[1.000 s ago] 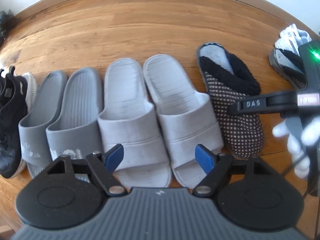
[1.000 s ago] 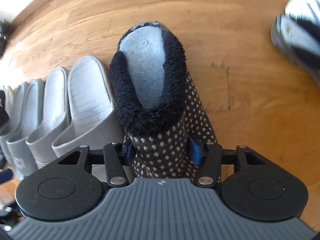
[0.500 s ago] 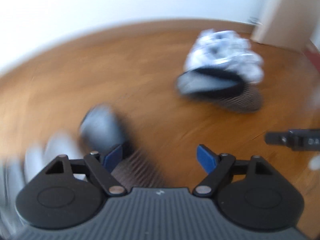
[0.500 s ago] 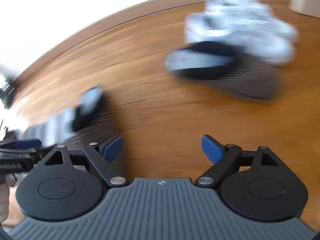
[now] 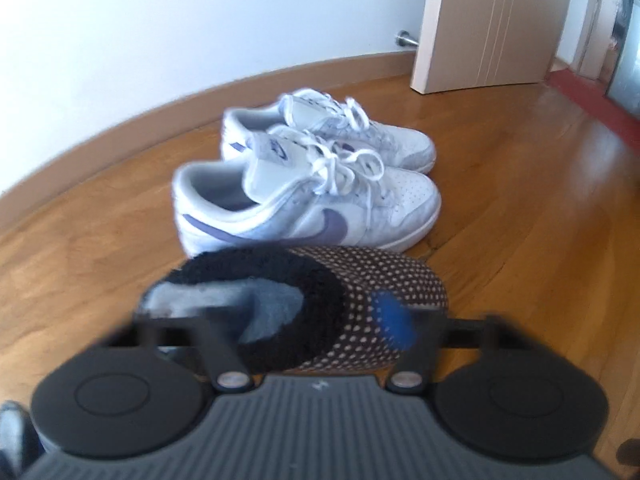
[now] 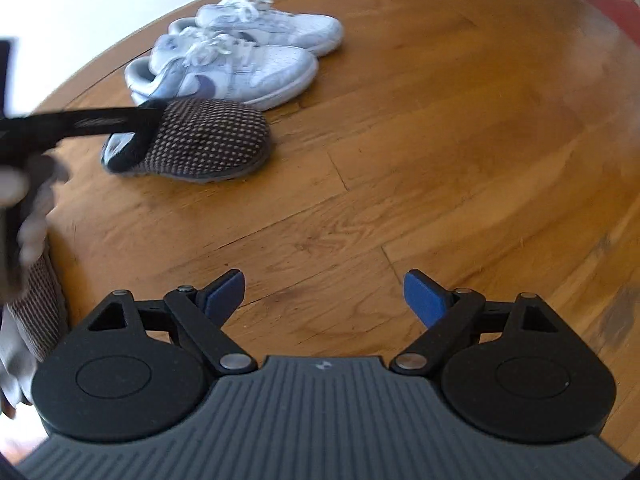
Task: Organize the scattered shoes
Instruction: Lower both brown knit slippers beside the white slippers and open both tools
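Slipper (image 5: 380, 280) with a brown dotted upper and a black fleece collar is lying on the wooden floor (image 6: 440, 160), its sole flat and its toe pointing right in both views. The left gripper (image 5: 320, 314) is straddling it: one finger is reaching into the fleece-lined opening while the blue pad (image 5: 394, 320) of the other is sitting against the outside of the dotted upper. The view is blurred there, so I cannot tell whether the fingers are actually clamping the slipper or only bracketing it.

From the right wrist view, the same slipper (image 6: 208, 136) is sitting well ahead and to the left, with a black finger (image 6: 92, 122) of the left gripper crossing over its collar. The right gripper (image 6: 324, 296) is hovering above bare floor with its fingers spread wide and nothing between them.

A pair of white sneakers (image 5: 304, 208) with purple swooshes is standing just behind the slipper, side by side, toes pointing right; the nearer sneaker is almost touching the slipper's far edge. A second dotted slipper (image 6: 40, 300) is peeking in at the left edge of the right wrist view, partly hidden behind a blurred gloved hand (image 6: 24, 200). A pale door (image 5: 488, 24) is standing ajar beyond the sneakers.
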{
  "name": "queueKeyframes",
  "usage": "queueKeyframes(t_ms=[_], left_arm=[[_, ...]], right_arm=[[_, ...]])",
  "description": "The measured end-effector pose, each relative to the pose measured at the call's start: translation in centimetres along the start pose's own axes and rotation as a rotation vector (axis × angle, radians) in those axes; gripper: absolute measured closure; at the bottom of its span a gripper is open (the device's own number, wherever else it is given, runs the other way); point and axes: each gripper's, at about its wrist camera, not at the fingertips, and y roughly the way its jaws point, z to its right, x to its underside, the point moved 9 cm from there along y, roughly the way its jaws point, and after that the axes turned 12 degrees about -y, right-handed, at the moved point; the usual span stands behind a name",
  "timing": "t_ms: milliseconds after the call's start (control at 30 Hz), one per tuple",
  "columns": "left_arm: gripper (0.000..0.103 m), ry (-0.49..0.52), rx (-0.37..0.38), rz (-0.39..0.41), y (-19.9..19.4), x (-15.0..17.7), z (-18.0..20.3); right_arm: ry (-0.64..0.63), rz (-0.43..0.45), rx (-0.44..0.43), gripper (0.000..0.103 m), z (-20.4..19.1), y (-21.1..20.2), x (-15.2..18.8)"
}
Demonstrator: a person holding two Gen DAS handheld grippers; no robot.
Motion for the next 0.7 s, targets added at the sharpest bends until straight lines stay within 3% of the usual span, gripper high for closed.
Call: queueKeyframes(t_ms=[100,200,300,367,400,433,467,600,633,700], left_arm=[[0.096,0.031,0.029,-0.023,-1.2,0.3,-0.3],[0.097,0.075,0.009,-0.019,-3.9,1.1,-1.7],[0.094,0.110,0.030,-0.055,-5.0,3.3,-2.4],[0.079,0.133,0.007,-0.049,-5.3,4.2,-2.9],[0.064,0.117,-0.002,-0.045,-6.1,4.3,-3.4],[0.055,0.091,-0.009,-0.031,-7.2,4.1,-4.0],[0.052,0.060,-0.009,-0.008,-8.5,3.7,-4.8],[0.032,-0.054,-0.009,0.070,-15.4,3.5,-9.0],[0.024,-0.069,-0.023,0.088,-16.8,3.8,-10.2],[0.018,-0.093,-0.062,0.114,-19.0,4.7,-12.9]], right_arm=[[-0.082,0.022,0.006,0.015,-0.8,0.0,-0.9],[-0.184,0.062,-0.006,0.015,-2.7,0.0,-1.9],[-0.326,0.106,-0.067,0.015,-6.3,0.5,-2.8],[-0.425,0.136,-0.127,0.012,-9.6,1.1,-3.5],[-0.473,0.144,-0.169,0.011,-11.6,1.7,-3.9],[-0.514,0.149,-0.204,0.009,-13.4,2.4,-4.1],[-0.564,0.153,-0.223,0.006,-15.0,3.1,-4.4],[-0.763,0.158,-0.132,0.005,-19.2,6.4,-6.2],[-0.790,0.141,-0.116,0.005,-19.9,7.4,-6.7],[-0.799,0.084,-0.095,0.008,-20.7,9.5,-7.6]])
